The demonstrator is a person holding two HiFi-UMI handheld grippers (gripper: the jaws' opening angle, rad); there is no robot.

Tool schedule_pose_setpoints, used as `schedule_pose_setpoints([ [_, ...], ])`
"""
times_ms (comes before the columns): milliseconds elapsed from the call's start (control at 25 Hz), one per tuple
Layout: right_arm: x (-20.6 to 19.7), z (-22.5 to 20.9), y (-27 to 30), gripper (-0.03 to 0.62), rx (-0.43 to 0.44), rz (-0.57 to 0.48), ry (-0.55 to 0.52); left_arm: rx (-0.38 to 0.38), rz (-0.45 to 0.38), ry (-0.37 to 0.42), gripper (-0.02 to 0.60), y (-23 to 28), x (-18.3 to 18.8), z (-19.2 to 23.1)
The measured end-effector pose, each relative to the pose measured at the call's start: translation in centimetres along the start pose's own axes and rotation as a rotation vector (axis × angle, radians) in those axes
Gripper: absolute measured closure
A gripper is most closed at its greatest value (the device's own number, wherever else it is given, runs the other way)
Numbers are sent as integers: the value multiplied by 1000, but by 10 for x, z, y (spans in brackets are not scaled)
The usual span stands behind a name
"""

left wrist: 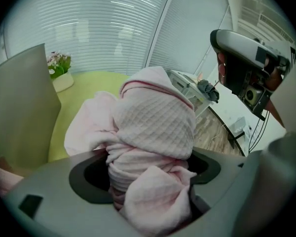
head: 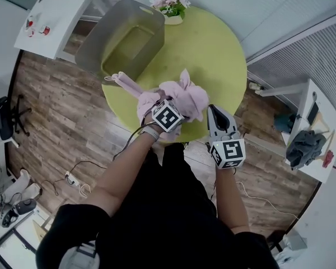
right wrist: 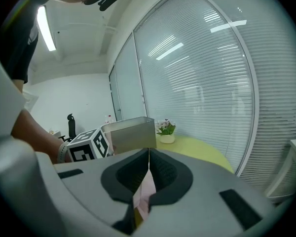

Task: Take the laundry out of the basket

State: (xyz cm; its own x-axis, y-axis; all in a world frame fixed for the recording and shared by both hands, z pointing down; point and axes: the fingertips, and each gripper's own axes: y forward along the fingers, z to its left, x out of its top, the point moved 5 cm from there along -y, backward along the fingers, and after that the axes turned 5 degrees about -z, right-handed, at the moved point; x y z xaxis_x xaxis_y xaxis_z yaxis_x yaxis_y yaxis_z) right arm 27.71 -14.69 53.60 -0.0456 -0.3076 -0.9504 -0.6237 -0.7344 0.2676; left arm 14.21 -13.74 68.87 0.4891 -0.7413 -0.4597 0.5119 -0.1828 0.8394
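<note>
Jaws of left gripper spread wide, squeezing bunched pink towel at frame middle, over round green tabletop. Right gripper jaws pressed together, lower right. Gray basket upper left, on tabletop.

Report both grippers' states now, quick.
Left gripper: closed on a thick bunch of the pink laundry.
Right gripper: closed, apparently pinching a thin edge of the pink laundry.
</note>
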Motion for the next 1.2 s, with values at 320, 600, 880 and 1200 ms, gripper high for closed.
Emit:
schedule_pose_setpoints([
  [320,-13,-11,22,569,49,36,10,41,22,-78,149,30,-10,28],
  [600,-19,-25,26,569,58,47,19,59,34,-128,149,48,-12,36],
  [880,-24,-37,22,569,52,48,33,104,44,-138,147,60,-15,42],
  [1200,-15,-36,16,569,63,24,29,119,-92,-140,144,14,9,34],
])
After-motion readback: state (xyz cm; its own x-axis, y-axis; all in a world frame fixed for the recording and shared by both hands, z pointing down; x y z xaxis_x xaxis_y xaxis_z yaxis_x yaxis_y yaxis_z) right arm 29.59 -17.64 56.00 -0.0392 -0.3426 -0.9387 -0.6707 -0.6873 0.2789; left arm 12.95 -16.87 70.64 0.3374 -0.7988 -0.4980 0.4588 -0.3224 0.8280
